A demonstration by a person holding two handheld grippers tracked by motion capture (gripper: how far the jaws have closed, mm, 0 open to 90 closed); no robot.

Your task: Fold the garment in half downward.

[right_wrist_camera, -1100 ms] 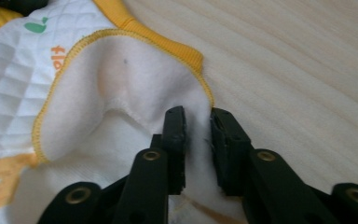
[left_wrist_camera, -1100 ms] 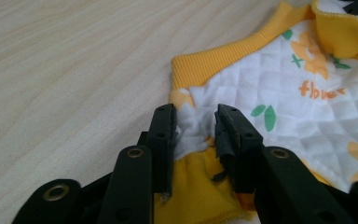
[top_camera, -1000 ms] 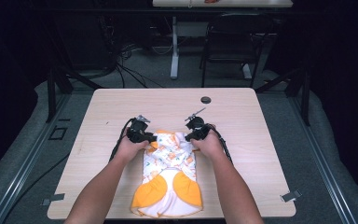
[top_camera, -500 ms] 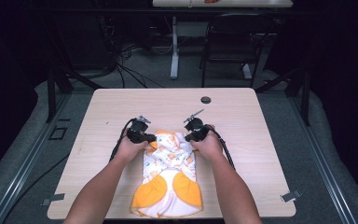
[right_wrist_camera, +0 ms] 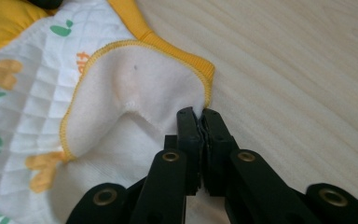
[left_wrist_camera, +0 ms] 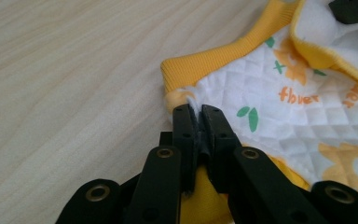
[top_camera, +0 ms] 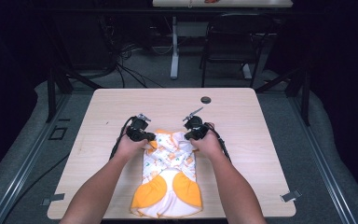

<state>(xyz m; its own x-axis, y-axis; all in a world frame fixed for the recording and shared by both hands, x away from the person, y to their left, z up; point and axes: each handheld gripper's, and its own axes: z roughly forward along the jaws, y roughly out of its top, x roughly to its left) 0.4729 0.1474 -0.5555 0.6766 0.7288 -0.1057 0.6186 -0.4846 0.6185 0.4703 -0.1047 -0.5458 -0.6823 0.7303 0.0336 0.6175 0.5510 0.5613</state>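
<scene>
Pale wood-grain covers the surface (top_camera: 261, 140), which stands on grey carpet in a dark room; beyond its far edge are a black chair (top_camera: 233, 46), a white table leg (top_camera: 174, 51) and loose cables (top_camera: 121, 70) on the floor. A small dark round disc (top_camera: 206, 99) lies near the far edge of the surface, well apart from everything else.

Compared with a second ago, little differs: the garment (top_camera: 170, 179), both forearms and both claws sit in the same places, with at most a slight shift of the hands at the garment's top.

The garment, white quilted fabric with orange flowers, green leaves and yellow ribbed trim, lies flat near the person's edge of the surface, its two orange-patched legs pointing toward the person and its top end pointing away.

The left claw (top_camera: 145, 136) is clamped on the garment's top left corner; in the left gripper view (left_wrist_camera: 197, 112) its jaws are pressed together with a thin fold of white fabric pinched between them beside the yellow cuff. The right claw (top_camera: 192, 134) grips the top right corner; in the right gripper view (right_wrist_camera: 199, 114) its jaws are closed on the edge of a turned-back flap showing fleecy white lining and yellow stitching.
</scene>
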